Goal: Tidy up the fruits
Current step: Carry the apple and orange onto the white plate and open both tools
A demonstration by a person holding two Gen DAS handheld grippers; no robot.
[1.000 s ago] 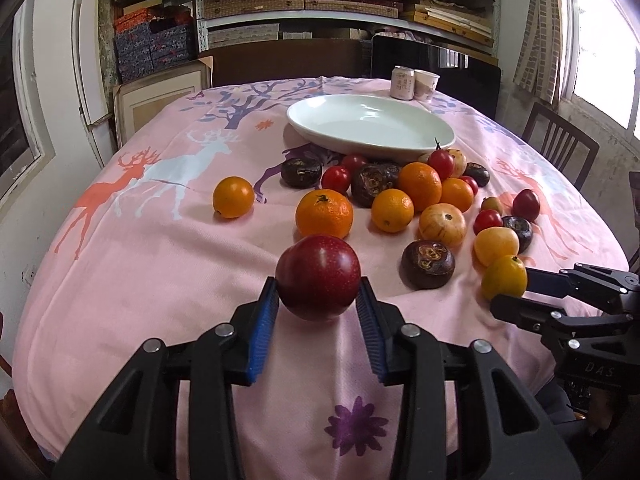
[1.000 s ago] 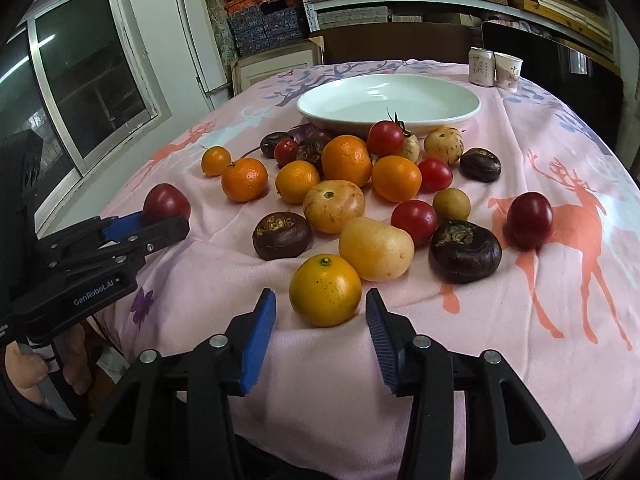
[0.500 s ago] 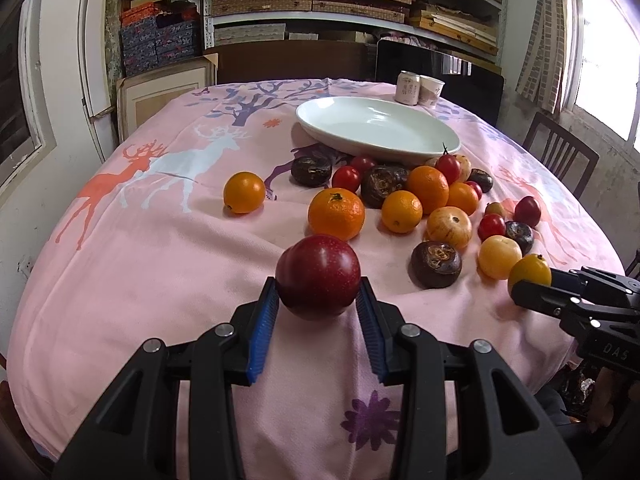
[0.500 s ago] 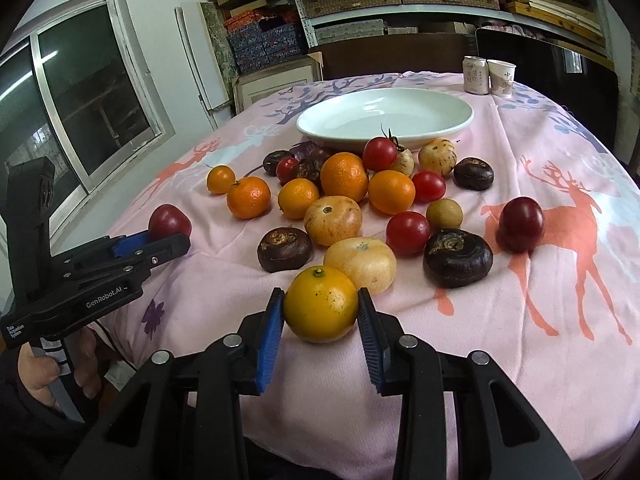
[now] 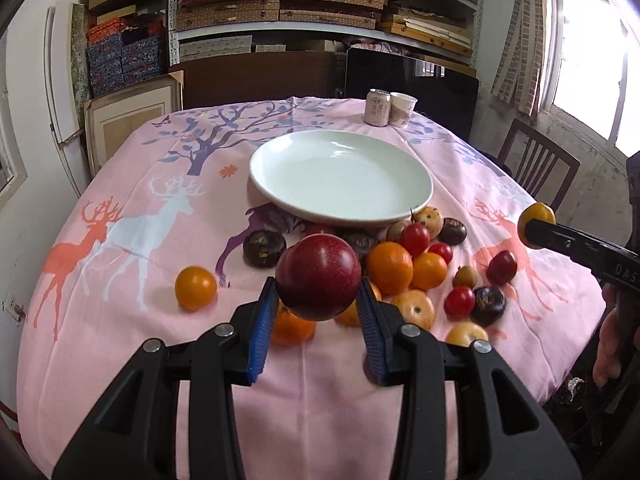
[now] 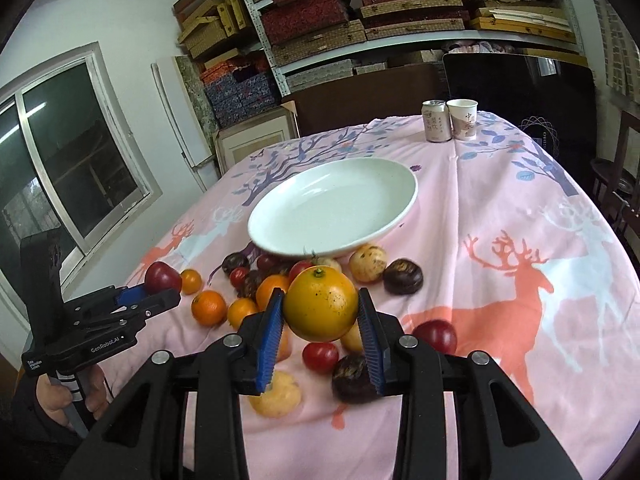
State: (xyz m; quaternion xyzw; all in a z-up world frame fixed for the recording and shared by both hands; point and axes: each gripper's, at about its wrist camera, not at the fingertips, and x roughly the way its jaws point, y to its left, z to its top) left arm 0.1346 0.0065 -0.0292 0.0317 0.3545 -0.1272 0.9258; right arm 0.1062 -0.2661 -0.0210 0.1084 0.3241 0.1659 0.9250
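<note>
Left gripper (image 5: 318, 308) grips red plum (image 5: 319, 276), hiding fruit behind; right gripper (image 6: 320, 320) clamps orange (image 6: 321, 304), plate (image 6: 280, 236) at 12 o'clock.

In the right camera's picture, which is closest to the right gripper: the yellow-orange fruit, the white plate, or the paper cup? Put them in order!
1. The yellow-orange fruit: clamped between the right gripper's blue fingers, lifted off the cloth.
2. The white plate: mid-table, just past the fruit pile.
3. The paper cup: far edge, beside the can.
</note>
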